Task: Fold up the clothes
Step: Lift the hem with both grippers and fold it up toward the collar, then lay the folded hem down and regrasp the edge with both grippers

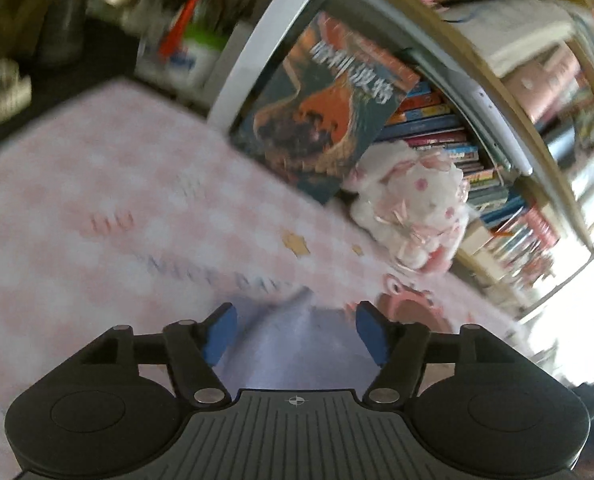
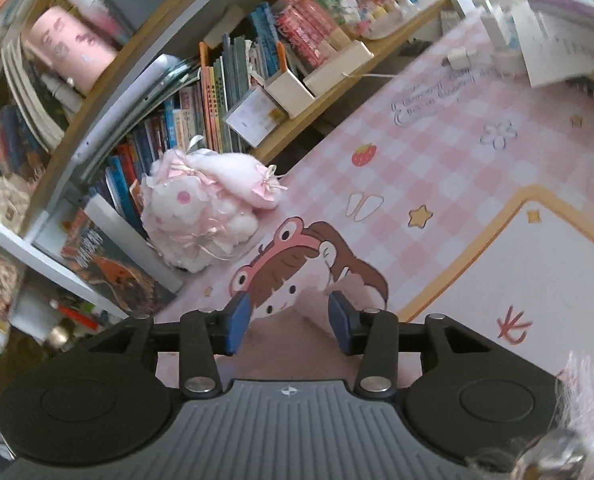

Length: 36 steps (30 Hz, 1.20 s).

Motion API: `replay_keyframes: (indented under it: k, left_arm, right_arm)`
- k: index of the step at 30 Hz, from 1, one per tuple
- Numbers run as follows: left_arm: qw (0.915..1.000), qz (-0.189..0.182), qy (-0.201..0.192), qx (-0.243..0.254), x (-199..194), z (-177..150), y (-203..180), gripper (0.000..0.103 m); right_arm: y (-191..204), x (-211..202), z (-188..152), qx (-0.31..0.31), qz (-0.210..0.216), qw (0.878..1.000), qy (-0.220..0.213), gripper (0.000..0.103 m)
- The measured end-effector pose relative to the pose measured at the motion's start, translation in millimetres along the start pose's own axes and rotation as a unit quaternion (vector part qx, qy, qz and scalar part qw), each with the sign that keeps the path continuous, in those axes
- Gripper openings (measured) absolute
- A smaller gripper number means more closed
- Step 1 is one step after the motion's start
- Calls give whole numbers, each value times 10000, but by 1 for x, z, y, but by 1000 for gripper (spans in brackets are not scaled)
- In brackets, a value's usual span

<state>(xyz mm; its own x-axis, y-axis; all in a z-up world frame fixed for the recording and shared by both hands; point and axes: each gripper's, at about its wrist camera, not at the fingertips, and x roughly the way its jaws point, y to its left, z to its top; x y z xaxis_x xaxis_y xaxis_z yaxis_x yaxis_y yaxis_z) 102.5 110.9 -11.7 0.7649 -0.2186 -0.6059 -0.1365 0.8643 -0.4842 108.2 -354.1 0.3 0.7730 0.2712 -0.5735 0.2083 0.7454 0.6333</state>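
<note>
Cloth (image 1: pixel 297 344) lies loose between the released left tongs (image 1: pixel 295 332). Right tongs (image 2: pixel 289 320) gape too, above pinkish fabric (image 2: pixel 289 344) on the counter (image 2: pixel 457 168).

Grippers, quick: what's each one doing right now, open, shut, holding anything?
Left gripper: open, pale lilac cloth lying loose between its pads.
Right gripper: open, pink cloth between pads, not pinched.

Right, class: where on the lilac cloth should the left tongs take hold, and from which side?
Probably at its far end, where the lilac cloth narrows to a point on the mat. That narrow tip fits between the pads. The open left tongs already straddle the cloth, so come from the near side, along it, with one pad on each side of the tip. Blur hides the exact edge.
</note>
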Motion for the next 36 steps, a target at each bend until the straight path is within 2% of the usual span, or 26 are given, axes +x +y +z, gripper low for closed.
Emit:
replay_keyframes:
  k: [6, 10, 15, 17, 21, 23, 24, 26, 27, 28, 30, 33, 34, 36]
  left_arm:
    - [9939, 240, 119, 1066, -1, -11, -4, 67]
    - [9872, 340, 216, 1541, 8, -19, -7, 67]
    - [9865, 205, 199, 1614, 24, -15, -14, 67]
    - [9843, 279, 192, 1730, 30, -15, -19, 67]
    - [9806, 489, 209, 1888, 35, -18, -29, 64]
    - [9787, 546, 200, 1969, 36, -21, -33, 63]
    - [9771, 594, 223, 2032, 38, -23, -36, 57]
    - [9733, 733, 320, 2151, 49, -26, -39, 31]
    - [9723, 853, 344, 2149, 51, -26, -39, 4]
    - [9712, 976, 366, 2141, 54, -26, -39, 5]
    - [9819, 830, 32, 1701, 35, -18, -33, 5]
    - [9893, 779, -264, 1204, 16, -10, -22, 5]
    - [9896, 844, -136, 1158, 25, -10, -17, 5]
    - [9892, 984, 147, 1074, 45, -12, -8, 5]
  right_arm:
    - [2, 2, -9, -633, -388, 9972, 118, 43]
    - [7, 2, -20, -1314, -749, 9884, 145, 46]
    - [18, 10, -29, -2165, -904, 9718, 250, 51]
    - [22, 19, -29, -2408, -859, 9661, 346, 51]
    - [26, 42, -25, -2744, -1038, 9539, 628, 51]
    - [25, 51, -23, -2826, -1055, 9504, 762, 47]
    - [23, 54, -22, -2805, -1016, 9509, 824, 45]
    - [19, 62, -21, -2774, -964, 9514, 928, 41]
    - [17, 67, -21, -2793, -949, 9506, 971, 30]
    - [16, 73, -21, -2813, -934, 9497, 1015, 9]
    - [15, 76, -17, -2799, -907, 9502, 1023, 7]
    - [9, 51, 6, -2070, -251, 9758, 659, 7]
    - [6, 44, 13, -1856, -78, 9811, 537, 7]
    - [2, 55, 18, -1752, -88, 9830, 543, 7]
